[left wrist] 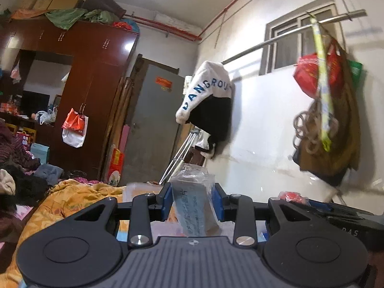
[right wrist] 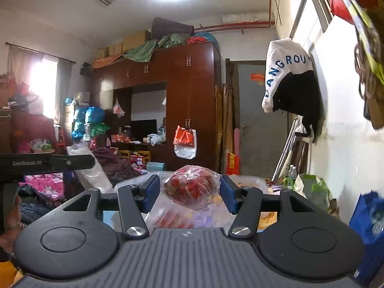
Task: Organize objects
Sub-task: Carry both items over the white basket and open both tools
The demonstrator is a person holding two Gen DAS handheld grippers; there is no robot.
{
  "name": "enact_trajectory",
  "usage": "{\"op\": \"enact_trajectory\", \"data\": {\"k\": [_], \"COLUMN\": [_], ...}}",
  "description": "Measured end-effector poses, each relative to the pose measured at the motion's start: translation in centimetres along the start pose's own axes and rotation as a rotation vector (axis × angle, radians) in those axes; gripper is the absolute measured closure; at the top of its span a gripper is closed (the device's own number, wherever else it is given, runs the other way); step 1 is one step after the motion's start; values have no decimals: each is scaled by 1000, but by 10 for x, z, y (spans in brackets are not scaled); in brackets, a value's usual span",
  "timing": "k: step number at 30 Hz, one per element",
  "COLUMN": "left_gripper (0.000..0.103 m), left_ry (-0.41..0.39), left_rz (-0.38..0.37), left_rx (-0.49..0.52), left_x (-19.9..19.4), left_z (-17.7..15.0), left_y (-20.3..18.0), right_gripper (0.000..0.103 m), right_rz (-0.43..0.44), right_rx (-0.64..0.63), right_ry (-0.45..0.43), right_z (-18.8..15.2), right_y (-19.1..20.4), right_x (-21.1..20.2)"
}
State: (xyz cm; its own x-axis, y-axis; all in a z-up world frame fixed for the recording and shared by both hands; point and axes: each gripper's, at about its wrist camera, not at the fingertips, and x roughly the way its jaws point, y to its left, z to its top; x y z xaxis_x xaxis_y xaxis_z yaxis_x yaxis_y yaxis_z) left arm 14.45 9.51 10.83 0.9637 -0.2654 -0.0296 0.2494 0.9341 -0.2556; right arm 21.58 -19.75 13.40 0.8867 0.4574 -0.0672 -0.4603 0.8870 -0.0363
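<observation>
2 grippers each carry a wrapped item, lifted clear of the bedding. The left gripper (left wrist: pixel 193 200) has its blue pads pinching a grey-blue box in clear film (left wrist: pixel 195 206), which stands upright between them. The right gripper (right wrist: pixel 189 192) holds a clear plastic bag of red things (right wrist: pixel 190 187); the bag fills the gap between its pads, and whether they press the contents or only the film is hard to tell. Below the left gripper lies a yellow quilt (left wrist: pixel 72 199). Ahead stand a dark red wardrobe (right wrist: pixel 189 91) with boxes and cloth piled on top and an orange-and-white bag (right wrist: pixel 185 141) hanging from its handle, then a grey door (right wrist: pixel 261 120). A white-and-black garment (left wrist: pixel 208 96) hangs on the right wall, with a red bag (left wrist: pixel 309 72) nearer the window.
</observation>
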Motion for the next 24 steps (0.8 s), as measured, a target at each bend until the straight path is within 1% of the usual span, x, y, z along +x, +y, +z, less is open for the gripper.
{"op": "enact_trajectory", "data": {"k": [3,5,7,9,12,14,15,16,17,18,19,21,24], "left_gripper": [64,64,64,64,64,64,56,37,30,28,28,28,27], "left_ry": [19,52,89,106,119,128,130,142,156,159,162,163,136], "left_rz": [21,38,57,82,125,154,159,168,193,215,214,160,134], "left_rx": [-1,1,-3,9,19,16,32,62,84,92,90,64,54], "left_x": [26,45,64,77,93,104,110,116,123,125,124,109,74], "left_z": [22,28,32,32,30,28,27,26,22,19,17,14,8], "left_y": [-4,-6,-7,-9,-7,-4,-4,-6,-6,-5,-3,2,5], "right_gripper": [45,45,45,45,45,44,44,41,26,15,3,3,1], "right_rz": [-35,-55,-46,-41,-52,-46,-49,-61,-76,-92,-93,-49,-4], "right_rx": [-37,-34,-10,-14,-35,-29,-26,-23,-22,-18,-10,11,65], "right_ry": [43,90,143,172,171,191,194,177,160,148,137,125,110], "right_z": [19,21,18,13,5,3,5,5,7,8,9,6,-8], "right_y": [-3,-7,-12,-14,-13,-15,-17,-18,-19,-19,-19,-21,-25], "right_x": [32,53,72,82,89,94,97,96,95,92,88,70,34]}}
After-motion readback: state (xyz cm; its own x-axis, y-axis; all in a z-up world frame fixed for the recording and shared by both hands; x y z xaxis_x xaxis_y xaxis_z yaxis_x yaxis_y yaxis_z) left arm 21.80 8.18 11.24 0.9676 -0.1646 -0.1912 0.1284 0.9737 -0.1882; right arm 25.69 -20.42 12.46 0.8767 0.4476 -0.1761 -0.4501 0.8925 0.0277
